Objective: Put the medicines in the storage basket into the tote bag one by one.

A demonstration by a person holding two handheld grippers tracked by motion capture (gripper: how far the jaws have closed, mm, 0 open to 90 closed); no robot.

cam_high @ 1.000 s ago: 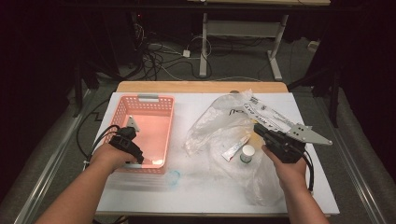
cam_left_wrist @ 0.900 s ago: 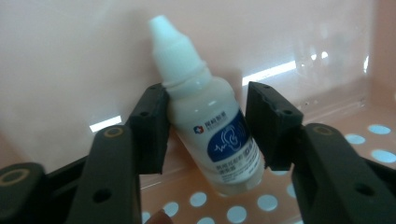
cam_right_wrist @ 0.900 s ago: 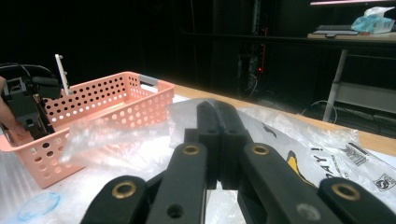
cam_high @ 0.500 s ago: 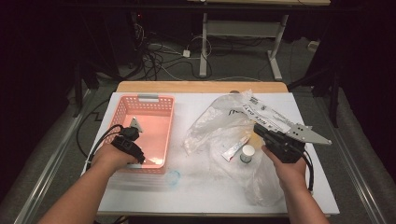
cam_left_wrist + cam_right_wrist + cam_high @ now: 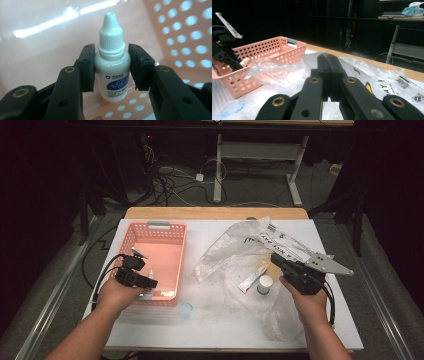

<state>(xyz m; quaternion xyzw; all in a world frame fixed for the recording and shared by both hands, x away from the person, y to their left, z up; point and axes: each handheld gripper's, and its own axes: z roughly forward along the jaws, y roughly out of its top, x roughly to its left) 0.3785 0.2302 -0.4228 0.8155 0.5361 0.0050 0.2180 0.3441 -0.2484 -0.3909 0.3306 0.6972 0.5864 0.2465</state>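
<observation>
Two grippers at work around the pink basket. Right of it lie a crinkled plastic bag, a tube and what looks like a small jar. The left gripper, jaws just closing, pinches a white dropper bottle over the basket's near end. The right gripper is clamped shut on nothing, held level over the bag.

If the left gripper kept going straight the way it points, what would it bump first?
Probably the pink basket's inside wall. The left gripper holds a small white bottle between its fingers, and that wall sits right behind it, though how far is hard to judge.
</observation>
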